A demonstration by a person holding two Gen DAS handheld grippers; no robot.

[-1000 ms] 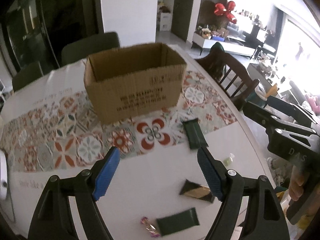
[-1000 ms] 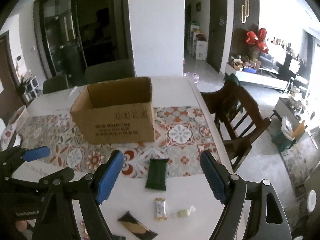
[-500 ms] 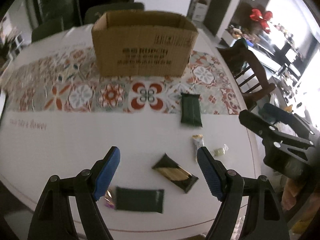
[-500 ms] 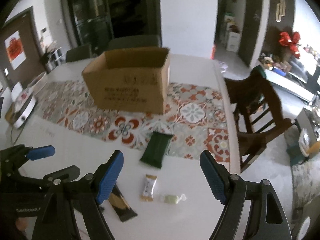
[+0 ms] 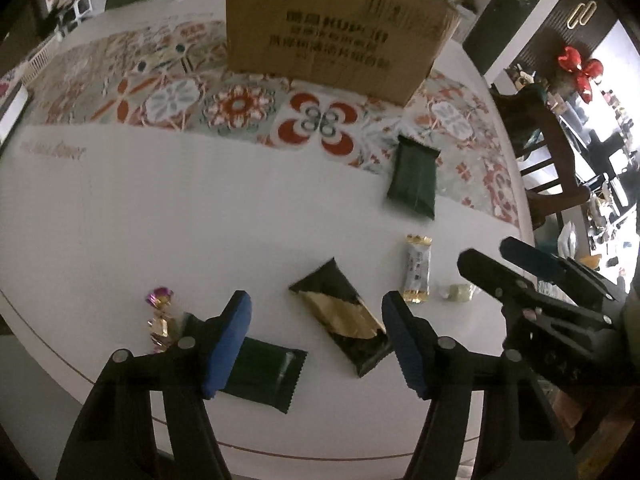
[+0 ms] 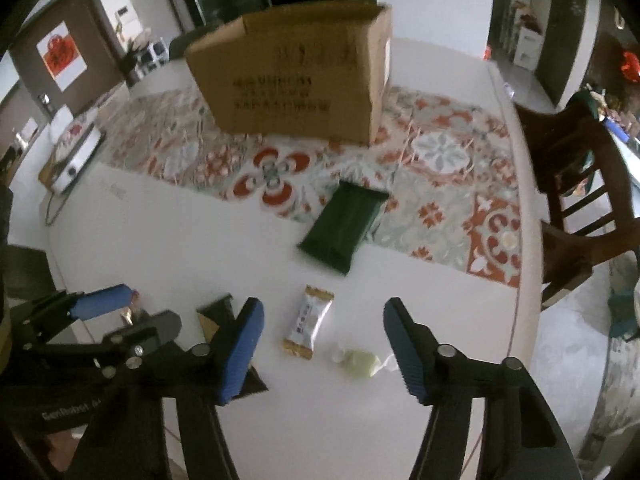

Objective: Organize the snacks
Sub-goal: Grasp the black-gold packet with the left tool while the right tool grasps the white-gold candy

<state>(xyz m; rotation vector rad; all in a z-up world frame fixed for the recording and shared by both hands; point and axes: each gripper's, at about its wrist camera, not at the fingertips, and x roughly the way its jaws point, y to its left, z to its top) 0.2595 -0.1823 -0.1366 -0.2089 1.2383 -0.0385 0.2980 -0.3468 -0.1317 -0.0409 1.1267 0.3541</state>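
Left wrist view, items as we find them. Left tongs (image 5: 316,334): released, jaws spread wide, nothing between them, held low over the white tabletop (image 5: 120,220). Black-and-gold snack packet (image 5: 340,316): flat on the tabletop, lying diagonally in the gap between the blue pads. Dark green wrapper (image 5: 264,372): flat, partly under the left pad. Purple-and-gold candy (image 5: 160,318): just beside that wrapper, toward the tabletop edge. White-and-gold snack bar (image 5: 417,270): upright in the frame, near the right pad. Pale green candy (image 5: 458,292): just beside the bar. Second dark green packet (image 5: 414,176): farther off, lying across the edge of the patterned runner (image 5: 168,96). Cardboard box (image 5: 332,24): standing on the runner, printed side toward us, well apart from the snacks.

Right wrist view. Right tongs (image 6: 324,344): released as well, jaws wide, holding nothing. We list the white-and-gold snack bar (image 6: 308,322) and the pale green candy (image 6: 362,362) between its pads on the tabletop, the dark green packet (image 6: 344,226) beyond, and the cardboard box (image 6: 292,76) open-topped at the back. The left tongs (image 6: 108,316) show at the lower left, over the black-and-gold packet (image 6: 216,316). A wooden chair (image 6: 580,184) stands beside the tabletop at right.
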